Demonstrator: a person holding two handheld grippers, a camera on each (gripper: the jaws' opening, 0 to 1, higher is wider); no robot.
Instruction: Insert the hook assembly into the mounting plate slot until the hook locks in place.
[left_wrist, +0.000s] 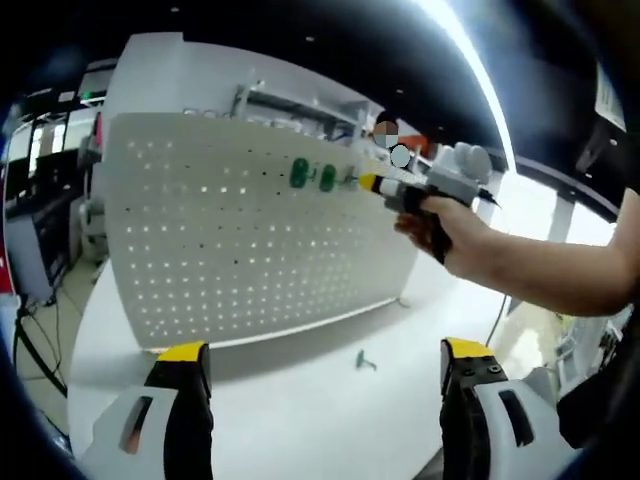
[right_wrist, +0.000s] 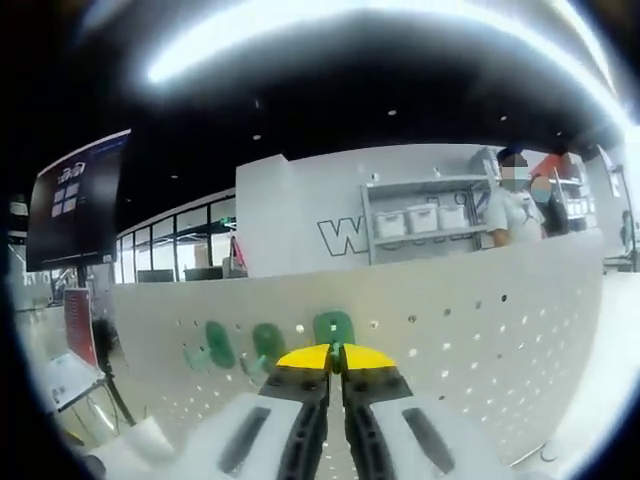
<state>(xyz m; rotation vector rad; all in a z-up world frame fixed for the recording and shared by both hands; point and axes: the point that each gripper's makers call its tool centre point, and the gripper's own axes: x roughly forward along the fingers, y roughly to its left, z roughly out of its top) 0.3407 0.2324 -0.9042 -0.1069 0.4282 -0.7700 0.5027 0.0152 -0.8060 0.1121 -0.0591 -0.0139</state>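
right gripper (right_wrist: 336, 352) pinching green hook (right_wrist: 334, 326) at pegboard (right_wrist: 480, 330); left gripper (left_wrist: 325, 362) jaws apart.

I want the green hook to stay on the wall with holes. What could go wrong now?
1. The right gripper pinches the green hook by a thin edge at the pegboard, so the hook might twist or slip before it locks.
2. Two hooks already hang close by and could get bumped.
3. A spare hook lies loose on the table and could get knocked away.
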